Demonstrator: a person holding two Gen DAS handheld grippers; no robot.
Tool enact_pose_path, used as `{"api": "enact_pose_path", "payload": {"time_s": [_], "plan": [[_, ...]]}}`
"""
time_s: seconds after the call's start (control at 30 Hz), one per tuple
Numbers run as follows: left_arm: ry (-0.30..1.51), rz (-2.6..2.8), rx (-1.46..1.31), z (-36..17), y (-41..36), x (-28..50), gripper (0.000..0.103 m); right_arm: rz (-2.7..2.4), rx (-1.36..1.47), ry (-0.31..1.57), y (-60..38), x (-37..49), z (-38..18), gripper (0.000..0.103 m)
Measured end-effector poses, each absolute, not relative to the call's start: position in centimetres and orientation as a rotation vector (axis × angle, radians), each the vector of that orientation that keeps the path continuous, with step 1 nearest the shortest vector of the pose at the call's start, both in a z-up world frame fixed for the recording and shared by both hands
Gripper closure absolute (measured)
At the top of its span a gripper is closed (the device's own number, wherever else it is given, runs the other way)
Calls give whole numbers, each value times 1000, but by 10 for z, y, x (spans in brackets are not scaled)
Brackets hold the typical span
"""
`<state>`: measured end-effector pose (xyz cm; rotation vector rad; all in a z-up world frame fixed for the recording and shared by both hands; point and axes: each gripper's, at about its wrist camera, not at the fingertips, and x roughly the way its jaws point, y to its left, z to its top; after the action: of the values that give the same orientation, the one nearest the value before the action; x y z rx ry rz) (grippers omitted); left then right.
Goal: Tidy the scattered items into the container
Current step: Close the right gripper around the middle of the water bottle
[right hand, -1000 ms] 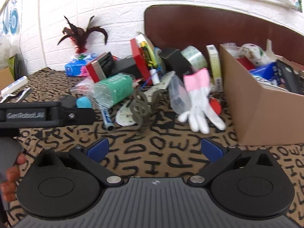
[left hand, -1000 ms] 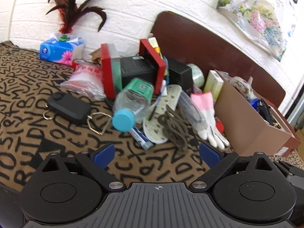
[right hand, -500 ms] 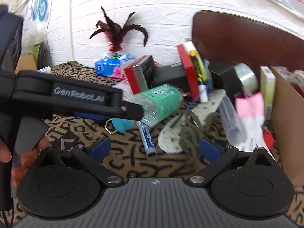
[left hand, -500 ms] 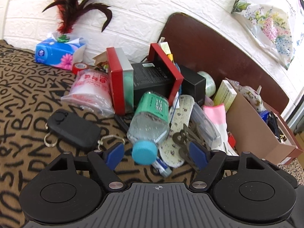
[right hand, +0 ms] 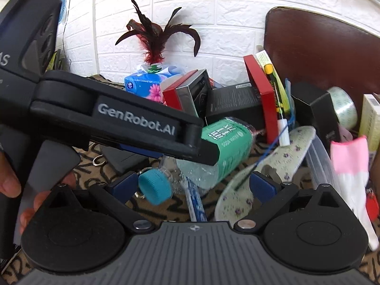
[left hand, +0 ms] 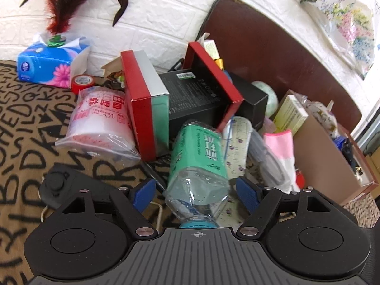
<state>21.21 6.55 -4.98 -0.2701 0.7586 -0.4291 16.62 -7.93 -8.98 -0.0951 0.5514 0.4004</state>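
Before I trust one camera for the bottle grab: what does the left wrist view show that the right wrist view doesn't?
Left wrist only: the cardboard box with items inside, and the pink-printed plastic bag.
Right wrist only: the left gripper from the side, over the bottle, and the toothpaste tube.
Both: the water bottle, lying down, and the tissue pack.

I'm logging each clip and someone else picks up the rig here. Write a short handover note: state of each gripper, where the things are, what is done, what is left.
Left gripper: open, pads on either side of the plastic bottle, not yet closed on it.
Right gripper: open, holding nothing, just in front of the bottle's blue cap.
The bottle lies on its side on the patterned cloth, cap toward the grippers. The cardboard box at far right already holds some items.
Left: grasp the bottle and box it, then the pink glove, insole, red boxes and the rest of the pile.
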Motion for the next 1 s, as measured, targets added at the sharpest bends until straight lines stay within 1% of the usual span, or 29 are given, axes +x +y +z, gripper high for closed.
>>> {"api": "enact_pose_path", "payload": {"time_s": [0.1,0.13,0.17,0.2,0.27,0.3,0.37,0.5,0.63,0.73,0.77,0.8,0.83,0.9,1.0], "plan": [[784,-452,-260,-51,66,220,22,427,-88,558,-78,174,-91,5],[787,-455,-251,-51,65,222,24,438,-81,561,-79,176,-91,8],[788,-455,-240,-50,63,224,32,448,-70,568,-80,178,-91,11],[790,-455,-232,-50,62,224,35,459,-57,577,-80,179,-91,12],[797,-451,-234,-50,60,225,37,497,-32,585,-83,179,-91,23],[797,-442,-229,-50,59,224,37,513,-30,589,-83,178,-90,24],[792,-428,-208,-48,55,220,38,516,-34,594,-84,176,-89,28],[790,-408,-205,-43,52,200,38,543,-21,603,-89,164,-84,28],[797,-400,-267,-41,54,168,39,569,-35,594,-93,134,-76,28],[806,-416,-313,-42,51,135,39,598,-65,603,-98,101,-70,28],[809,-423,-328,-43,49,123,36,606,-78,607,-100,89,-69,28],[817,-430,-336,-43,47,110,39,613,-92,607,-103,77,-67,28],[822,-439,-342,-43,44,98,39,620,-107,605,-107,65,-65,28],[846,-461,-364,-46,37,75,36,630,-121,606,-117,40,-62,28],[886,-495,-404,-55,25,43,36,616,-109,632,-131,6,-61,27]]}}
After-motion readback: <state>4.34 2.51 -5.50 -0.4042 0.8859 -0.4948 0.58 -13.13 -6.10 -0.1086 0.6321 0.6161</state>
